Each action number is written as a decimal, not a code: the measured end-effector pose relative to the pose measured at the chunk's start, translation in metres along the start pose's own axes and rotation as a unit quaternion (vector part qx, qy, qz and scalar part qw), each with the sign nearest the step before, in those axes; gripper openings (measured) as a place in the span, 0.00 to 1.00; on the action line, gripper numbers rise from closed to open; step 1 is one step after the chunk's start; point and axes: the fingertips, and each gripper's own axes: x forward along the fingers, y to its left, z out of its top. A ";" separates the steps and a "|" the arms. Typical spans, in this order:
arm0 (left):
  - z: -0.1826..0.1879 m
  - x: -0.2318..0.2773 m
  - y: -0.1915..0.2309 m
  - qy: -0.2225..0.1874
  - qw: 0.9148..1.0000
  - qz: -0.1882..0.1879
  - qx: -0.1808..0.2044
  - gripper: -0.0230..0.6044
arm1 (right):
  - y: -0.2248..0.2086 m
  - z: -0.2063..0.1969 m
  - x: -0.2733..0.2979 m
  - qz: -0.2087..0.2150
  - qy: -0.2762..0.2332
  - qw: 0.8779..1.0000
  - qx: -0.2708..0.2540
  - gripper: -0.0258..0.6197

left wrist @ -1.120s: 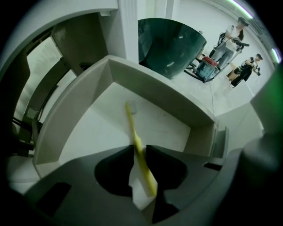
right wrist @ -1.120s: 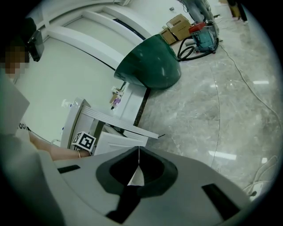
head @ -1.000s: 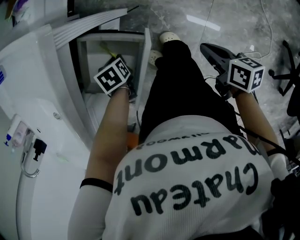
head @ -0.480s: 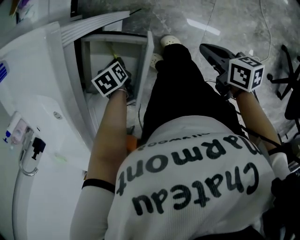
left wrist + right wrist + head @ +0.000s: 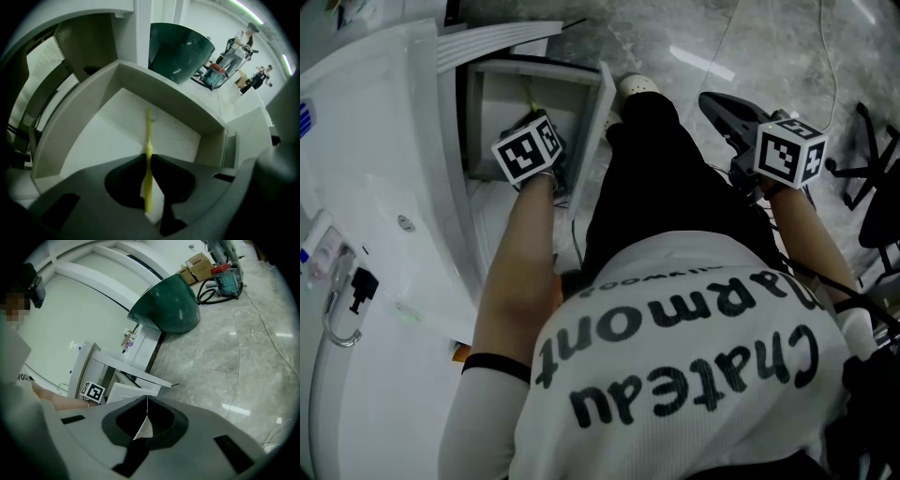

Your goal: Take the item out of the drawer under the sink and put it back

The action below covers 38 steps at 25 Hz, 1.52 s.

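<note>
Our left gripper point(image 5: 148, 158) clamps its fingers point(image 5: 129, 169) on a slim yellow stick point(image 5: 148, 133) over the open white drawer point(image 5: 89, 110). Our right gripper point(image 5: 147, 404) is closed and empty. We judge the stick could be leaving or returning.

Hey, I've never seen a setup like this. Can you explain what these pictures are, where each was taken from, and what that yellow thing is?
There is no robot here: a person at a white sink cabinet holds a hand-held gripper in each hand. One picture comes from a camera on the person's head, looking down at their arms; the patterned cubes are parts of the grippers. The other two come from cameras riding on the grippers. The left gripper points into the open drawer, its fingers shut on a thin yellow stick, probably a toothbrush. The right gripper is held out over the marble floor, fingers together, nothing between them.
</note>
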 end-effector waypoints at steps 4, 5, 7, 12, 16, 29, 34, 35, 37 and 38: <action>0.000 0.002 0.000 0.005 1.000 0.000 0.006 0.11 | 0.006 0.002 0.001 0.000 -0.003 1.000 -0.004 0.06; 0.000 0.002 0.001 0.009 1.000 0.002 0.008 0.11 | 0.007 0.002 0.000 0.000 -0.003 1.000 -0.006 0.06; -0.001 0.001 0.001 0.013 1.000 0.006 0.013 0.11 | 0.008 0.002 -0.002 -0.002 -0.004 1.000 -0.009 0.06; -0.001 0.001 0.000 -0.003 1.000 0.018 0.012 0.11 | 0.008 0.004 -0.010 -0.013 -0.004 1.000 -0.012 0.06; 0.001 0.002 -0.002 -0.027 1.000 0.014 -0.004 0.11 | 0.011 0.006 -0.010 -0.010 -0.001 1.000 -0.021 0.06; -0.010 -0.022 0.003 -0.073 0.997 -0.027 0.012 0.11 | 0.051 0.026 -0.016 -0.002 -0.006 0.998 -0.061 0.06; -0.002 -0.053 -0.013 -0.108 0.992 -0.056 0.045 0.11 | 0.073 0.038 -0.016 0.013 -0.007 0.997 -0.082 0.06; 0.000 -0.060 -0.014 -0.116 0.990 -0.061 0.044 0.11 | 0.077 0.040 -0.015 0.016 -0.007 0.996 -0.086 0.06; 0.006 -0.076 -0.016 -0.137 0.988 -0.066 0.040 0.11 | 0.087 0.044 -0.012 0.022 -0.005 0.995 -0.095 0.06; 0.010 -0.085 -0.017 -0.150 0.986 -0.070 0.036 0.11 | 0.092 0.046 -0.011 0.026 -0.004 0.995 -0.101 0.06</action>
